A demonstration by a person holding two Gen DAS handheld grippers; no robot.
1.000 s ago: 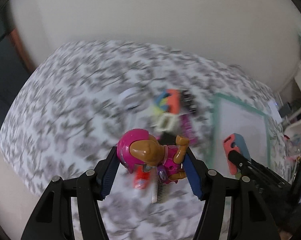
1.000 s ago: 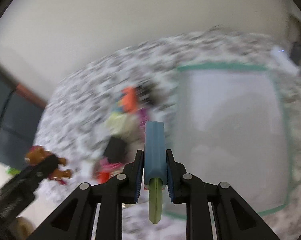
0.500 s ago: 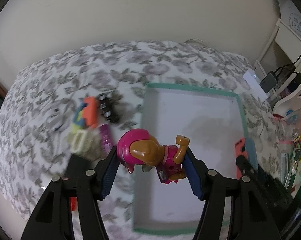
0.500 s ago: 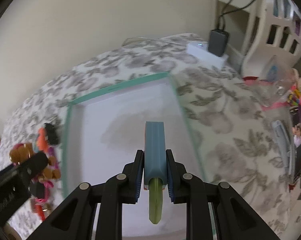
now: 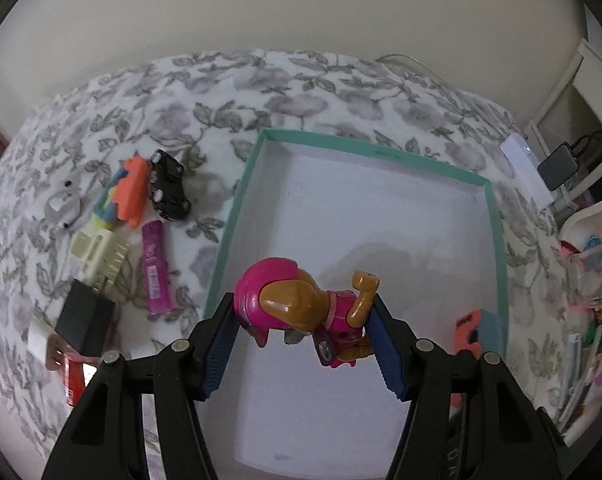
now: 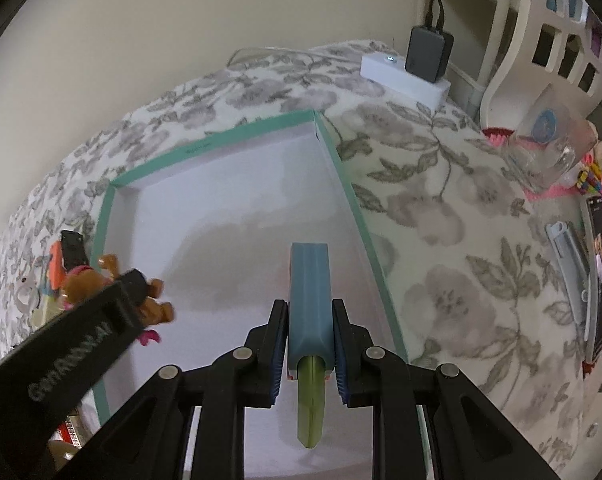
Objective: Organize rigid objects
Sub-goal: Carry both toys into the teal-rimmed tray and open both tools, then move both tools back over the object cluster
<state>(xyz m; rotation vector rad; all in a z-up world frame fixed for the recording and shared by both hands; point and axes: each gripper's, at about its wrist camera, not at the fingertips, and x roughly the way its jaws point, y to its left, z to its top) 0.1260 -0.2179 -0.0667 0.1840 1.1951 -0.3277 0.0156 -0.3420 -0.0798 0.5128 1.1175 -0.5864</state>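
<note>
My left gripper (image 5: pixel 303 320) is shut on a pink and brown toy dog figure (image 5: pixel 297 304), held above the near left part of a shallow box with a teal rim (image 5: pixel 237 208) and a white floor. My right gripper (image 6: pixel 309 320) is shut on a blue toy with a green blade (image 6: pixel 309 300), above the box's right side near its rim (image 6: pixel 365 232). The left gripper's finger with the dog figure (image 6: pixel 97 280) shows at the left of the right wrist view. The blue and orange toy (image 5: pixel 477 328) shows at the right of the left wrist view.
Left of the box on the floral bedspread lie a black toy car (image 5: pixel 168 186), an orange piece (image 5: pixel 131 192), a cream clip (image 5: pixel 97 252), a magenta bar (image 5: pixel 155 268), a black block (image 5: pixel 85 324) and a round white toy (image 5: pixel 63 208). A white box with a charger (image 6: pixel 415 68), a clear bag (image 6: pixel 549 148) and clutter lie right.
Both grippers have moved from over the pile of toys to above the box and come lower. Each keeps its toy. The views have sharpened as the motion slowed.
</note>
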